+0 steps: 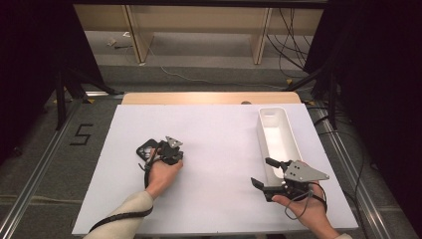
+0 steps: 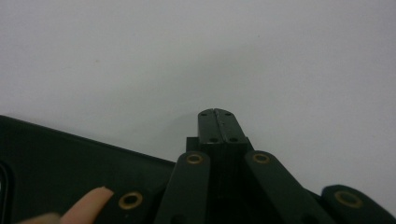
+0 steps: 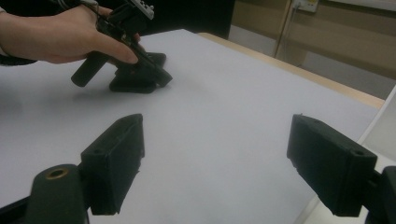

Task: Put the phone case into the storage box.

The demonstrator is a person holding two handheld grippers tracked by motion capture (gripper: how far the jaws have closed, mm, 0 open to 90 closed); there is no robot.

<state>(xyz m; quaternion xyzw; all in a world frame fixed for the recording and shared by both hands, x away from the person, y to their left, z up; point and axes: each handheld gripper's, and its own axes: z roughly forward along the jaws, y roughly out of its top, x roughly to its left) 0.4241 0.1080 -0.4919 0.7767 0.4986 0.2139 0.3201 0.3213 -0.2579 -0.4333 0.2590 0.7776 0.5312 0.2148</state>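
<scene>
A white table (image 1: 214, 149) carries a long white bin (image 1: 278, 137) at far right, its near end hidden by the right gripper (image 1: 264, 173), jaws wide and empty. At left, the left gripper (image 1: 164, 155), jaws pressed together, empty, partly hides a dark object (image 1: 146, 149), hard to identify.

Dark object (image 1: 147, 148) under left tool (image 1: 171, 155), unidentifiable

A lab recording bay: white table (image 1: 214, 199), black curtains (image 1: 30, 59), floor cables (image 1: 288, 45).

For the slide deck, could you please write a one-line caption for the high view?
Left gripper rests shut beside a dark flat object; right gripper hangs open at the white bin.
</scene>
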